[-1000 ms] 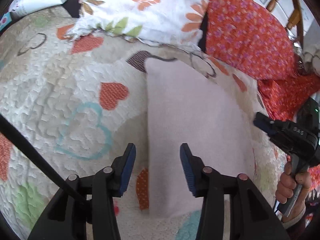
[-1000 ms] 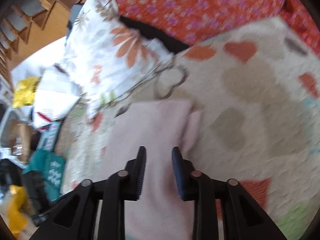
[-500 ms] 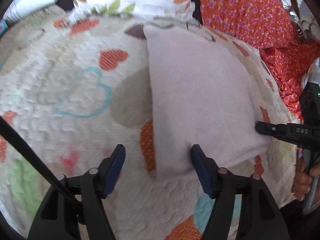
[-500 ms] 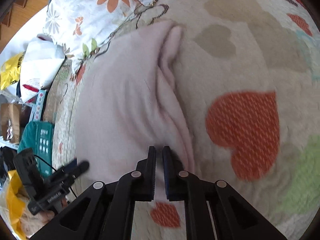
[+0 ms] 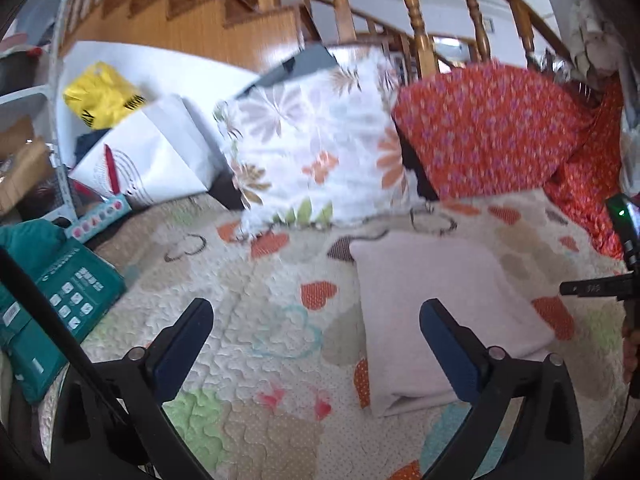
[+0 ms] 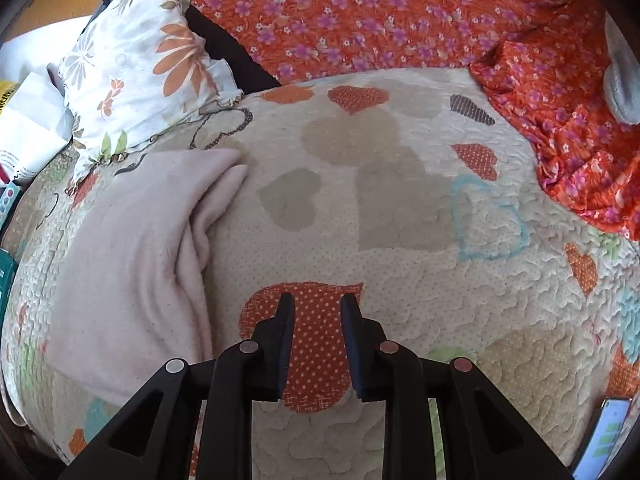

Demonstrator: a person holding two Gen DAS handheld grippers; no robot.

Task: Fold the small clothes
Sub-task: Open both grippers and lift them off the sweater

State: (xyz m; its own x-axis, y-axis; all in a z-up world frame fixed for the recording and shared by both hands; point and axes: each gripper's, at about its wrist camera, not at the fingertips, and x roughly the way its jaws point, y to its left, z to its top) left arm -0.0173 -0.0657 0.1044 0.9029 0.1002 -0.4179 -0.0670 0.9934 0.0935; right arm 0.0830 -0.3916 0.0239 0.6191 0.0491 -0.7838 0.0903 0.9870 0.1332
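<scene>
A pale pink folded garment [image 5: 440, 312] lies flat on the heart-patterned quilt [image 5: 248, 320]. My left gripper [image 5: 316, 334] hovers above the quilt with its jaws opening wide and nothing between them; its right finger stands in front of the garment's near edge. In the right wrist view the same pink garment [image 6: 140, 248] lies at the left, its right edge rumpled into folds. My right gripper [image 6: 318, 308] sits to the right of it over an orange heart patch, jaws opening a little, nothing between them. The right gripper [image 5: 596, 288] also shows at the left wrist view's right edge.
A floral pillow [image 5: 316, 148] and an orange flowered cushion [image 5: 492, 132] lean at the head of the quilt. Teal boxes [image 5: 60, 300], white bags and a yellow bag [image 5: 100, 96] crowd the left side. A wooden stair rail [image 5: 416, 20] stands behind. A phone [image 6: 608, 432] lies at the quilt's right edge.
My left gripper opened wide, pulled back and tilted up off the garment. My right gripper closed at the garment's rumpled edge, then let go and slid right onto bare quilt.
</scene>
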